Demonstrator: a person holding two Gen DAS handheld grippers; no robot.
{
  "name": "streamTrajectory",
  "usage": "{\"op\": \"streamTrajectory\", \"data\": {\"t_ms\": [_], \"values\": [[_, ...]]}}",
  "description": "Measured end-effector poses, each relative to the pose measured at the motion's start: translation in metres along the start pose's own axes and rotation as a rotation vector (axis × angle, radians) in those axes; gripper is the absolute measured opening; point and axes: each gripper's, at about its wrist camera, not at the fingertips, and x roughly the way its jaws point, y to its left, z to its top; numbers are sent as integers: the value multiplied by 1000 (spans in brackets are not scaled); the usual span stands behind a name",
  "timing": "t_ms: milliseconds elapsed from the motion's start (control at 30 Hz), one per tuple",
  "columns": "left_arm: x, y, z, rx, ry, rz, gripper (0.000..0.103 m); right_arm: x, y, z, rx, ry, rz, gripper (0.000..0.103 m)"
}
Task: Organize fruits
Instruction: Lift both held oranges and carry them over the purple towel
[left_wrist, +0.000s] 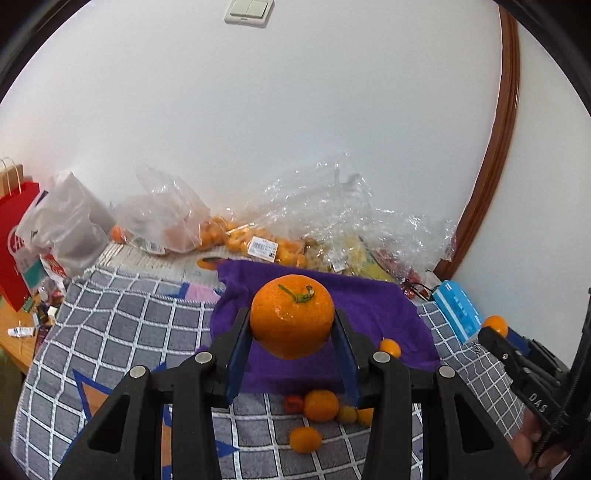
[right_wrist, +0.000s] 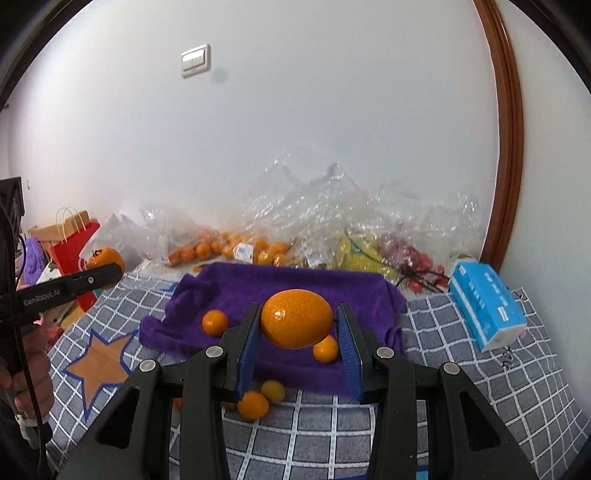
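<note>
Black grippers, blue ribbed fingers (left_wrist: 236, 354), silver screws.

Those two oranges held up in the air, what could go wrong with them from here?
1. The left gripper holds its stemmed orange only by the sides; round and glossy, it might slip out.
2. The right gripper pinches a smooth orange directly above a small orange on the purple towel; a drop could hit it.
3. Loose small fruits lie at the towel's near edge and could roll if bumped.
</note>
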Motion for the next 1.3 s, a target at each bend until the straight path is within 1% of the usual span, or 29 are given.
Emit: {"op": "streamTrajectory", "data": {"t_ms": [200, 267, 367, 500, 600, 700, 900, 933, 1133, 1200, 1300], "values": [[17, -4, 6, -1, -1, 18, 41, 7, -5, 9, 5, -19, -2, 40], [26, -4, 6, -10, 8, 10, 41, 12, -8, 10, 9, -20, -3, 40], [42, -4, 6, -16, 23, 7, 41, 23, -15, 11, 21, -16, -6, 40], [60, -4, 5, -5, 28, 25, 41, 41, -23, 11, 29, -10, -22, 40], [75, 1, 2, -16, 41, 23, 41, 57, -29, 10, 55, 4, -8, 40], [91, 8, -3, -28, 56, 36, 41, 75, -34, 5, 81, 24, 7, 40], [108, 20, -13, -33, 91, 55, 41, 101, -45, -10, 121, 68, 15, 40], [110, 22, -14, -33, 95, 59, 41, 104, -48, -11, 123, 79, 7, 40], [121, 27, -19, -53, 122, 52, 41, 105, -64, -13, 149, 70, -18, 40], [124, 27, -21, -49, 130, 56, 41, 107, -68, -16, 148, 78, -33, 40], [129, 25, -23, -48, 148, 46, 41, 114, -73, -20, 164, 102, -33, 40]]}}
